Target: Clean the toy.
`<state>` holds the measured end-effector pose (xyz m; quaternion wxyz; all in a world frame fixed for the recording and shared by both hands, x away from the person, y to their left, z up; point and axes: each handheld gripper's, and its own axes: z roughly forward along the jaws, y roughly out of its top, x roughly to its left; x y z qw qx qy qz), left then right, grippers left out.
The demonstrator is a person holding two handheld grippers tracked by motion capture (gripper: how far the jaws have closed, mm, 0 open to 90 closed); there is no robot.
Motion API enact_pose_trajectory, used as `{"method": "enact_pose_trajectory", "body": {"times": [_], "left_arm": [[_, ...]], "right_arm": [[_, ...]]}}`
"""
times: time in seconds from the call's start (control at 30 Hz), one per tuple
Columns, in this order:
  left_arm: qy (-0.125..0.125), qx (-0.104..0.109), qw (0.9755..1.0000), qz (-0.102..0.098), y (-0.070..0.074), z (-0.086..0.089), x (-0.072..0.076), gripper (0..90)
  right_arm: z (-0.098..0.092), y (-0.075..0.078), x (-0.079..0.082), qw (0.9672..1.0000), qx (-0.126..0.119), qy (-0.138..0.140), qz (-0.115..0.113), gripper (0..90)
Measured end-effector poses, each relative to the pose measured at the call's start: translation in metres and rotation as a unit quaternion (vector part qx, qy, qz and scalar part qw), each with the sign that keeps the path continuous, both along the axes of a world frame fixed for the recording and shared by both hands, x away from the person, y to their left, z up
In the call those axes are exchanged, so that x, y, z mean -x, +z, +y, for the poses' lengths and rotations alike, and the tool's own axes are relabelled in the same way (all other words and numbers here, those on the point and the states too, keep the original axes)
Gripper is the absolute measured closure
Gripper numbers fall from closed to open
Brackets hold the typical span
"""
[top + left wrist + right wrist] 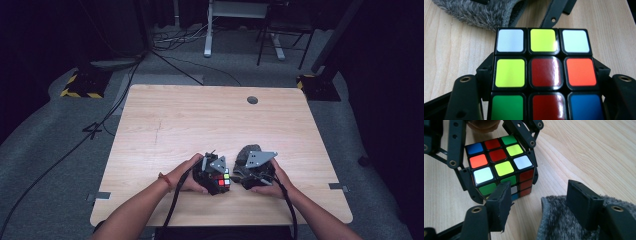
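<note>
Left gripper (216, 176) clamped around a scrambled puzzle cube (544, 75) on a wooden table (200, 120); right gripper (541, 202) spread open beside a grey fuzzy cloth (559, 220).

High view: dim room, black surround, only the table (210, 120) lit evenly from above; soft, low-res, faint shadows under the hands. Both gripper views much brighter w/ crisp wood grain. Glare streaks on the cube (546, 72) stickers, esp. the dark red ones. Grey furry cloth (559, 220) slightly soft up close. Near jaws a bit blurred at frame bottom.
</note>
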<state>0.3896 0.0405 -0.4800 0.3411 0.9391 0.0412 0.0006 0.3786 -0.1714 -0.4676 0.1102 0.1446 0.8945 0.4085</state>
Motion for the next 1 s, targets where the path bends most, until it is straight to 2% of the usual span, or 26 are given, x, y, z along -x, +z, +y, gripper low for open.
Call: {"method": "enact_pose_trajectory", "body": {"times": [0.1,0.13,0.2,0.23,0.3,0.33,0.4,0.47,0.53,0.6,0.63,0.7,0.77,0.93,1.0], "left_arm": [[0.000,-0.005,1.0000,-0.005,0.001,-0.001,0.000,33.2],[0.000,-0.002,0.9999,-0.013,0.001,-0.003,0.000,33.3],[-0.007,-0.001,0.9998,-0.017,0.001,-0.007,0.001,33.4],[-0.004,0.003,0.9998,-0.020,0.002,-0.010,0.002,33.4],[-0.001,0.023,0.9996,-0.014,0.004,-0.013,0.000,33.4],[0.002,0.034,0.9992,-0.021,0.006,-0.015,0.000,33.4],[0.003,0.058,0.9981,-0.018,0.008,-0.017,-0.002,33.3],[0.006,0.074,0.9972,-0.009,0.008,-0.019,-0.004,33.3],[0.001,0.072,0.9974,-0.009,0.007,-0.021,-0.004,33.3],[-0.004,0.056,0.9983,-0.012,0.004,-0.024,-0.003,33.3],[-0.003,0.053,0.9985,-0.013,0.003,-0.025,-0.003,33.2],[-0.004,0.052,0.9986,-0.005,0.001,-0.025,-0.004,33.2],[-0.005,0.044,0.9990,-0.011,-0.001,-0.026,-0.003,33.1],[-0.006,0.034,0.9994,-0.003,-0.003,-0.027,-0.004,32.5],[-0.002,0.030,0.9995,-0.004,-0.001,-0.025,-0.004,29.7]], "right_arm": [[0.002,0.004,0.003,1.0000,-0.005,0.003,-0.006,37.6],[0.001,0.005,0.003,0.9999,-0.007,0.004,-0.008,37.5],[-0.001,0.008,0.003,0.9998,-0.019,0.004,-0.002,37.8],[-0.003,0.010,0.003,0.9999,-0.016,0.002,-0.007,37.8],[-0.008,0.014,0.004,0.9998,-0.018,-0.001,-0.010,38.2],[-0.012,0.016,0.004,0.9997,-0.021,-0.005,-0.009,38.3],[-0.019,0.021,0.004,0.9996,-0.024,-0.008,-0.013,39.4],[-0.026,0.023,0.002,0.9997,-0.016,-0.013,-0.014,40.1],[-0.028,0.019,0.001,0.9999,-0.001,-0.015,-0.008,40.5],[-0.026,0.013,0.000,0.9996,0.023,-0.013,-0.006,40.6],[-0.026,0.011,0.000,0.9996,0.026,-0.010,-0.004,40.8],[-0.026,0.008,-0.001,0.9996,0.028,-0.009,0.001,40.2],[-0.027,0.007,-0.002,0.9997,0.024,-0.008,0.007,39.7],[-0.026,0.004,-0.002,0.9996,0.027,-0.009,0.009,39.9],[-0.025,0.003,-0.002,0.9995,0.028,-0.006,0.011,39.9]]}}
